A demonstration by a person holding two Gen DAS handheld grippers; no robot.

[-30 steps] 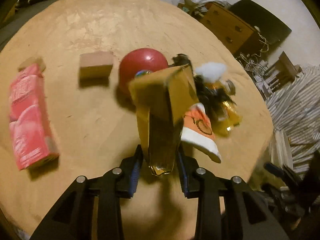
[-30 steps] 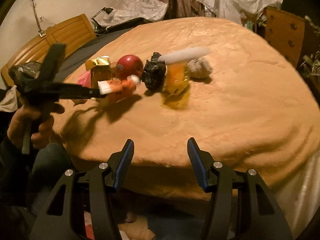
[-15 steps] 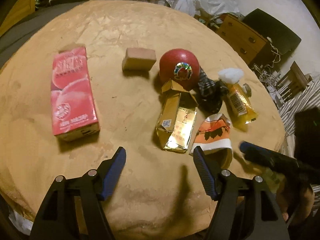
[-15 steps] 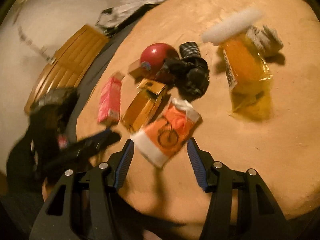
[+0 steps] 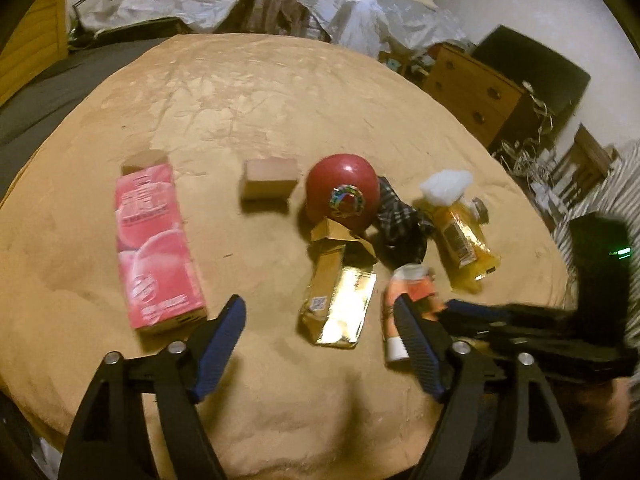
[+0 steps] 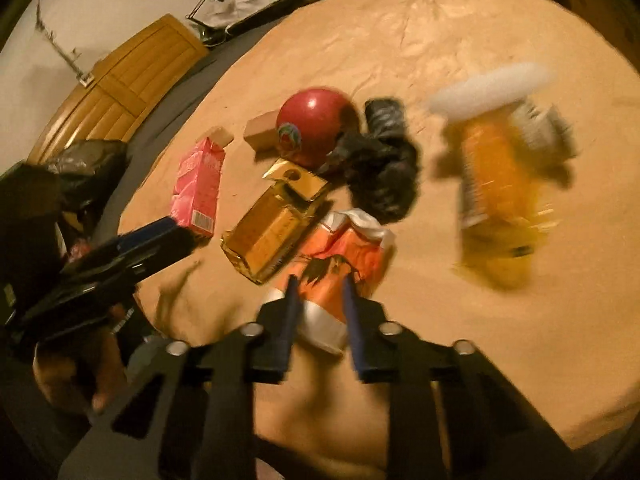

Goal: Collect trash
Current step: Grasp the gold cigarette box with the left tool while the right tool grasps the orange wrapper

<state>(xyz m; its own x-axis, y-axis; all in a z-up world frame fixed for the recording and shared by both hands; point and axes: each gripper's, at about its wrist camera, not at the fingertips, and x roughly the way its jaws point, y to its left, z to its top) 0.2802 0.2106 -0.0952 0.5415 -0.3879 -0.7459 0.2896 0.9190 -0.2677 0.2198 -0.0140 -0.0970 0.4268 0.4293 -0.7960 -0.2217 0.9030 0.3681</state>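
- The right gripper (image 6: 318, 300), black with blue ribbed fingers, is clamped on the white-rimmed end of a crumpled orange paper cup (image 6: 340, 252) printed with a dark drawing; the cup lies on its side at the near edge of the table.
- The left gripper (image 5: 320, 320) hovers over the near edge with its jaws spread wide and nothing between them.
- Just left of the cup lies a shiny gold foil carton (image 5: 338, 300), dented, its brown cardboard flaps torn open towards a glossy red ball-shaped container (image 5: 342, 196) bearing a round coloured sticker.
- Farther left a pink rectangular juice carton (image 5: 154, 244) lies flat, with a small tan cardboard block (image 5: 270, 180) between it and the red ball.
- Right of the ball sits a crumpled black checked plastic bag (image 5: 400, 220), then a clear yellow crinkly packet (image 5: 460, 232) topped by a white fluffy wad (image 5: 444, 184).
- All rest on a round table under a soft, wrinkled tan cloth (image 5: 260, 92).
- Beyond it stand a wooden chest of drawers (image 5: 472, 92), silvery plastic sheeting (image 5: 372, 12) over furniture, a slatted wooden headboard (image 6: 120, 84) and a desk lamp (image 6: 208, 0).
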